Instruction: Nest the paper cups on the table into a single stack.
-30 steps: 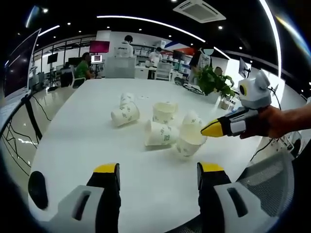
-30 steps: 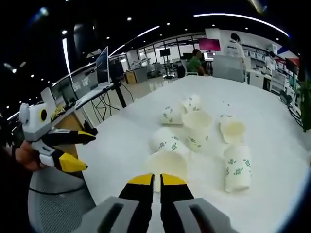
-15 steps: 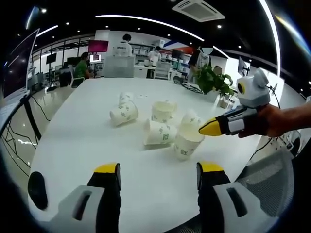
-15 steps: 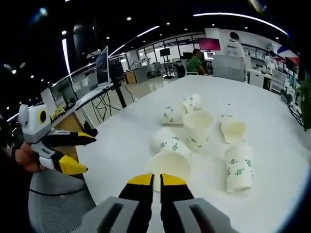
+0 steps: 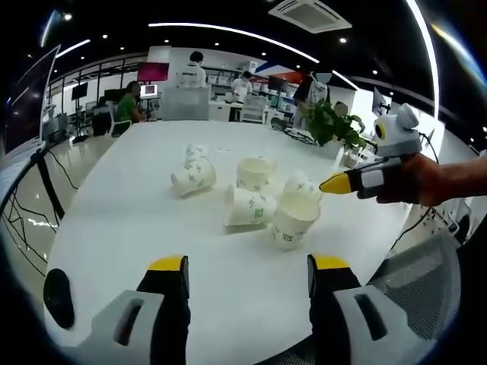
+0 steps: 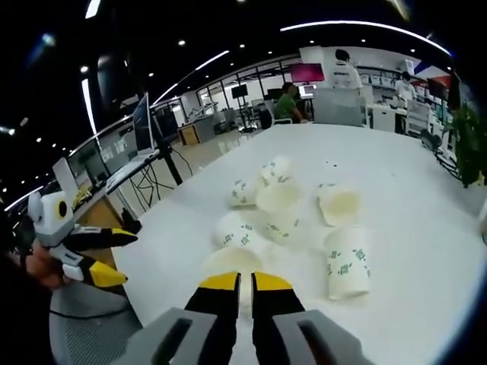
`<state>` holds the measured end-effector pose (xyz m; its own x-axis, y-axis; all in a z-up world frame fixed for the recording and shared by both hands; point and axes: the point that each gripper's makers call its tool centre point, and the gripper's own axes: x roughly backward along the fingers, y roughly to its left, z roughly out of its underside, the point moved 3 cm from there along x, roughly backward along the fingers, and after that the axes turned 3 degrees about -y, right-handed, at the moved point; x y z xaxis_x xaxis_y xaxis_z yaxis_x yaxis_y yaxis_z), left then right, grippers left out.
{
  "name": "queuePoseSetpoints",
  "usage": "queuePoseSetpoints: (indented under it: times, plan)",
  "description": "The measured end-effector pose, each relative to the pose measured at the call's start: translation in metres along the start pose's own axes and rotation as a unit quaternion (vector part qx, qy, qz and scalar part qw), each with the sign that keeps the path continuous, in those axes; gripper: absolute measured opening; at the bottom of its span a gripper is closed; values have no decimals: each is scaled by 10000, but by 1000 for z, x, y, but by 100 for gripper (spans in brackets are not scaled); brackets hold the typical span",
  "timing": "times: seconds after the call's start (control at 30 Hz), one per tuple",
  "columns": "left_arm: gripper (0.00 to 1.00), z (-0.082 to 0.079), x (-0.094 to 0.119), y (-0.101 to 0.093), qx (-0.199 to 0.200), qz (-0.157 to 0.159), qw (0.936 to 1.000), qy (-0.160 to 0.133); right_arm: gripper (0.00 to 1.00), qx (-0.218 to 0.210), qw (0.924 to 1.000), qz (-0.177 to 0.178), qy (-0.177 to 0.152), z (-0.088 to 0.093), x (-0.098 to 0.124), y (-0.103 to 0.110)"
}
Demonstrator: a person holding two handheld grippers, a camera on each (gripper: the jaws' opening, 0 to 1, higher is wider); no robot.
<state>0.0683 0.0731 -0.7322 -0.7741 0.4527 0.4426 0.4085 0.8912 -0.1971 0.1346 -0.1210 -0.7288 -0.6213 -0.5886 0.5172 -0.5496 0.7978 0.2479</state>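
Several white paper cups with green print lie scattered on the white table point(image 5: 114, 228). Two lie on their sides at the left point(image 5: 194, 176), one stands upright point(image 5: 256, 173), one lies in the middle point(image 5: 249, 207). My right gripper point(image 5: 329, 183) comes in from the right, held by a hand, at the rim of an upright cup point(image 5: 293, 218). In the right gripper view my right gripper point(image 6: 246, 282) is shut on that cup's rim point(image 6: 230, 262); other cups point(image 6: 278, 199) point(image 6: 346, 262) lie beyond. My left gripper point(image 5: 248, 265) is open near the table's front edge, seen also as the left gripper point(image 6: 122, 258).
A potted plant point(image 5: 335, 125) stands at the table's far right. Mesh chairs point(image 5: 426, 281) point(image 6: 84, 319) sit by the near edge. A black object point(image 5: 59, 296) lies at the table's left edge. People point(image 5: 131, 103) and desks are in the background.
The cup at my right gripper has gone from tilted to upright, and the right gripper has risen a little. The left gripper has stayed put.
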Motion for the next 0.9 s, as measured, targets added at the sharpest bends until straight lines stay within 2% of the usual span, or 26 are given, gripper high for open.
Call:
queuePoseSetpoints:
  times: [0.13,0.3,0.4,0.6,0.83,0.9]
  plan:
    - [62,1,-1,1,10,-2,10000,3,3,-119,9998,133,-78,-3,1,-14]
    - [62,1,-1,2,19,-9,10000,-4,6,-181,9986,486,-77,-7,2,-40]
    - [62,2,-2,3,27,-14,10000,-7,10,-143,9976,676,-11,-4,4,-45]
    - [62,2,-2,5,43,-31,10000,-23,20,-105,9947,1007,174,-5,0,-70]
    - [61,2,-2,6,51,-40,10000,-31,32,-44,9920,1222,324,-5,-10,-86]
    - [61,2,-2,5,55,-31,10000,-22,36,-49,9901,1319,476,-3,-12,-91]
